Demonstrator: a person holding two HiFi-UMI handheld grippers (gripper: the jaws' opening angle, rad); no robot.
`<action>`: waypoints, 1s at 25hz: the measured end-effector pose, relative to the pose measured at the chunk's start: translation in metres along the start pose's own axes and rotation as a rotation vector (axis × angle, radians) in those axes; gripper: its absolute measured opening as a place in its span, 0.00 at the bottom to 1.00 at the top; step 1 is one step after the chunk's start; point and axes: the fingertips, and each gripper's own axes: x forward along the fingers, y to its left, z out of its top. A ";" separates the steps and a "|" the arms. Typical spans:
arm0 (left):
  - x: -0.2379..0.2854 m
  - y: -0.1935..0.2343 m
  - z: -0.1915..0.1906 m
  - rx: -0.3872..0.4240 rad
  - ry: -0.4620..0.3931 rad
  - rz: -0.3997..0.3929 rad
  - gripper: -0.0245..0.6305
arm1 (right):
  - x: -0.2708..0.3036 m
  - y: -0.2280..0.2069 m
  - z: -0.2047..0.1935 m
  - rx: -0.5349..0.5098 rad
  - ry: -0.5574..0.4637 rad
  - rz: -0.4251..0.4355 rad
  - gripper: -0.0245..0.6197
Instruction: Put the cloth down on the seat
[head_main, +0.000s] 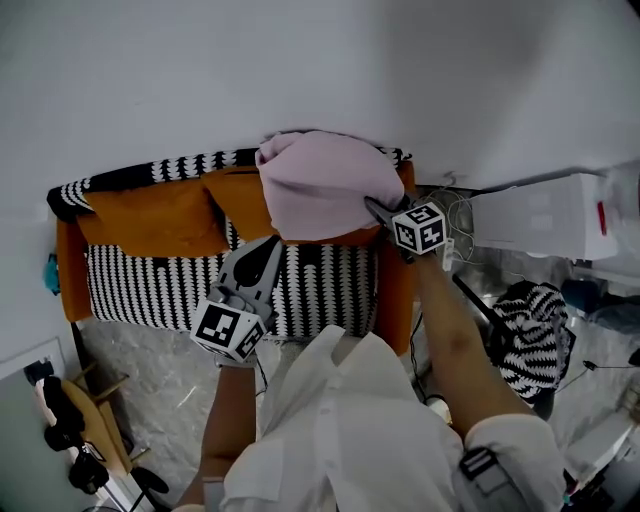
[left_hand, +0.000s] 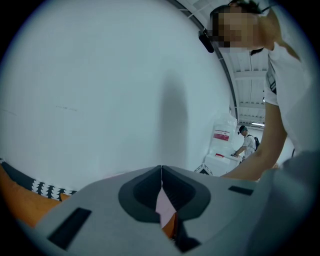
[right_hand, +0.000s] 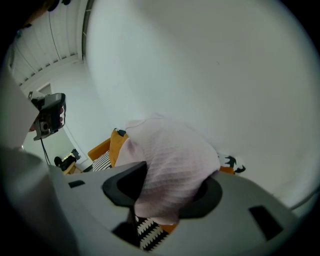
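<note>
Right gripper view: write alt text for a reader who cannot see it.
A bunched pale pink cloth fills the gap between the spread jaws of the right tongs, seen close up from behind them. Beyond it lies an orange sofa with black-and-white patterned upholstery, against a plain white wall.
</note>
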 end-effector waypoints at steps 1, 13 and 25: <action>0.001 -0.001 0.001 0.000 -0.003 -0.001 0.06 | -0.004 -0.003 -0.002 -0.008 0.016 -0.005 0.36; -0.001 0.002 -0.002 -0.012 -0.014 0.010 0.06 | -0.026 -0.035 -0.015 0.049 0.177 -0.117 0.49; -0.008 0.009 0.003 -0.023 -0.044 0.030 0.06 | -0.079 -0.048 0.058 -0.022 0.050 -0.163 0.56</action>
